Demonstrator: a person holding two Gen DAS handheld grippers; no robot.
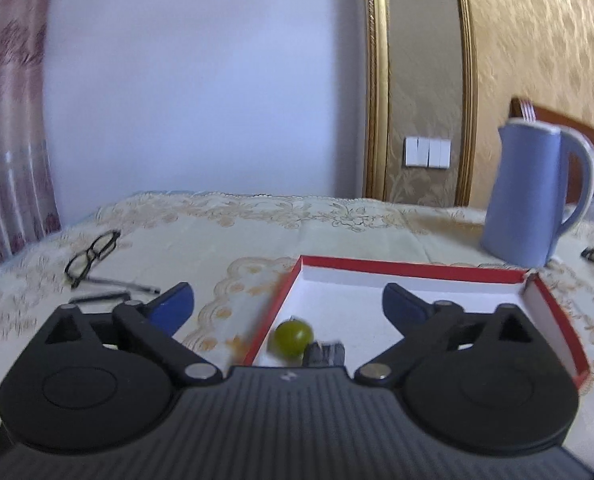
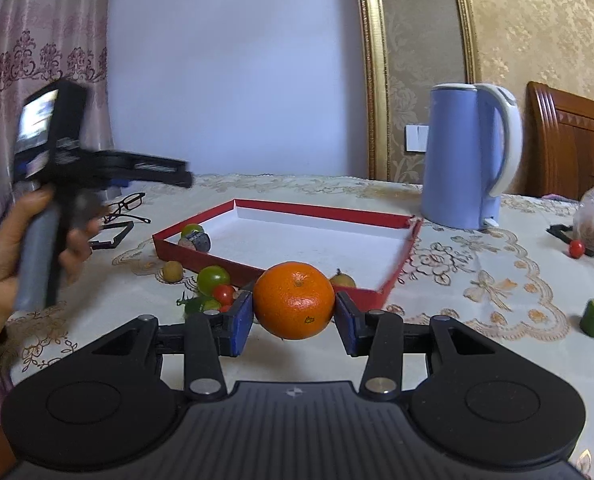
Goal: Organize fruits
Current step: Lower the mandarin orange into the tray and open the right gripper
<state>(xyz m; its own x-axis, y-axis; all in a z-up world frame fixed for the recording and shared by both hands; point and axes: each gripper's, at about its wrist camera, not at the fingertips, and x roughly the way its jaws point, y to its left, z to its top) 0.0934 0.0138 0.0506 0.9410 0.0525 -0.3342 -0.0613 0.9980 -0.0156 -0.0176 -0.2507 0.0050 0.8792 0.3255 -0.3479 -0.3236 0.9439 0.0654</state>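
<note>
Left wrist view: your left hand-held gripper [image 1: 288, 303] gapes wide, empty, above the shallow red-rimmed white cardboard tray [image 1: 413, 267], where a small green grape [image 1: 293, 337] lies. Right wrist view: your right hand-held gripper [image 2: 294, 312] clamps the round orange tangerine [image 2: 294, 301] at the tray's [image 2: 275, 208] near edge; next, likely carry it over the rim and release.

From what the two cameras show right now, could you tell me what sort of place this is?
Most likely a bedroom at home: a wooden headboard stands against damask wallpaper, patterned curtains hang on the left, and an embroidered tablecloth carries a blue electric kettle and a pair of glasses.
</note>
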